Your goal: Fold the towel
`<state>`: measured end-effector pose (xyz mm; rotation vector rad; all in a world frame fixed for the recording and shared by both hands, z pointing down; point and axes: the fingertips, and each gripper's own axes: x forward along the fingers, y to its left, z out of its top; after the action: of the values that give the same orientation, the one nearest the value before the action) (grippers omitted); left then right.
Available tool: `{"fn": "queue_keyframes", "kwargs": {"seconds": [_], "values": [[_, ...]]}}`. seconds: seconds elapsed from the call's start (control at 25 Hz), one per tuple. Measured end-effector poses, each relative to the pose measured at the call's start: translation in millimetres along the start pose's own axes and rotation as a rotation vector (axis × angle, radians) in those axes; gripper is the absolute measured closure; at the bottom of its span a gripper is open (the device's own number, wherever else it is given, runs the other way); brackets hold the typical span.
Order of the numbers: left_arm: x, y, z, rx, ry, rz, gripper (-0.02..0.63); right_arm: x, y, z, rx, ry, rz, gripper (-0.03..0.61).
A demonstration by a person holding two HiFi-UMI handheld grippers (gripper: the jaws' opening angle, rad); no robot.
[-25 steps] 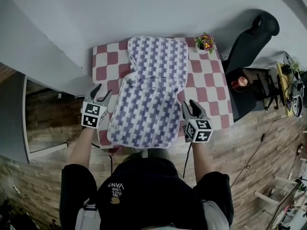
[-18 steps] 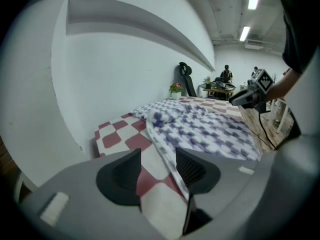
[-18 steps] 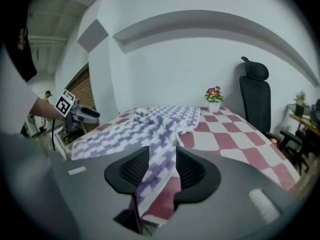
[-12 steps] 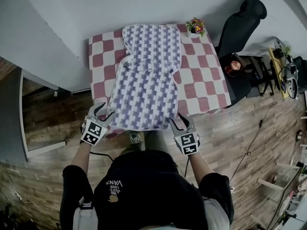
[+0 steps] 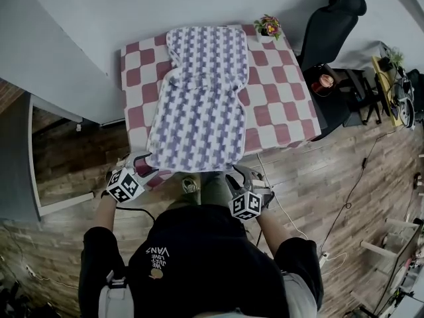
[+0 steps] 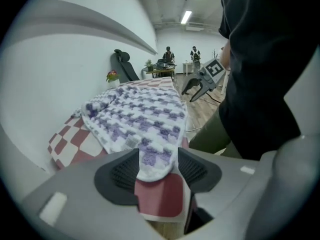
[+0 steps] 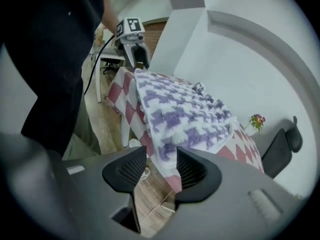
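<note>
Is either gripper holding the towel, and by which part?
Nothing is held. The towel lies with its near left corner between the jaws of the left gripper, its near right corner by those of the right gripper; both pairs have just been opening.

Bright indoor light now — long white ceiling strip lights (image 6: 186, 17) glow overhead. Fisheye curves every edge; dark vignette rings both gripper views.

Shut off on the far and left edges of the counter (image 5: 268, 118) by the grey wall (image 5: 86, 38), and crowded at the far right corner by a flower pot (image 5: 268, 26) with a black chair (image 5: 331, 25) just beyond. Open along the near edge over wooden floor (image 5: 318, 191), narrowed only by the person's legs (image 5: 213, 187). Free too on the bare checked strips either side of the towel (image 5: 199, 105), wider on the right.
</note>
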<state>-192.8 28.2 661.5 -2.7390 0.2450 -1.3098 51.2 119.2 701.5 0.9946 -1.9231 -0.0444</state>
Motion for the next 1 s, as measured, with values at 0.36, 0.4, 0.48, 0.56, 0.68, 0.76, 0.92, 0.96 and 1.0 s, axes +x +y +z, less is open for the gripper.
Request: {"fn": "queue_keyframes", "kwargs": {"seconds": [0.36, 0.4, 0.48, 0.56, 0.68, 0.76, 0.92, 0.96, 1.0], "values": [[13.3, -14.4, -0.1, 0.05, 0.043, -0.026, 0.396, 19.7, -0.6, -8.6, -0.077, 0.036, -0.017, 0.555], [14.3, -15.9, 0.1, 0.059, 0.047, -0.026, 0.396, 16.6, -2.4, -5.6, -0.061, 0.023, -0.012, 0.557], [14.1, -16.4, 0.1, 0.069, 0.052, -0.017, 0.396, 6.0, -7.7, 5.2, -0.006, -0.023, 0.01, 0.558], [14.0, -16.5, 1.0, 0.077, 0.055, -0.005, 0.396, -8.7, -17.1, 18.9, 0.053, -0.076, 0.026, 0.558], [13.9, -16.6, 2.5, 0.091, 0.057, 0.011, 0.396, -30.4, -39.0, 41.9, 0.109, -0.146, 0.017, 0.558], [13.6, -16.4, 2.7, 0.092, 0.06, 0.02, 0.396, -41.4, -55.5, 56.3, 0.152, -0.186, 0.001, 0.558], [15.2, -15.8, 2.0, 0.086, 0.081, 0.045, 0.397, -57.6, -87.1, 80.6, 0.249, -0.256, -0.022, 0.558], [15.7, -14.3, 2.5, 0.077, 0.082, 0.057, 0.397, -61.6, -94.4, 85.7, 0.274, -0.273, -0.028, 0.558], [16.3, -11.8, 3.8, 0.063, 0.076, 0.074, 0.399, -65.8, -101.6, 91.2, 0.294, -0.289, -0.035, 0.558]]}}
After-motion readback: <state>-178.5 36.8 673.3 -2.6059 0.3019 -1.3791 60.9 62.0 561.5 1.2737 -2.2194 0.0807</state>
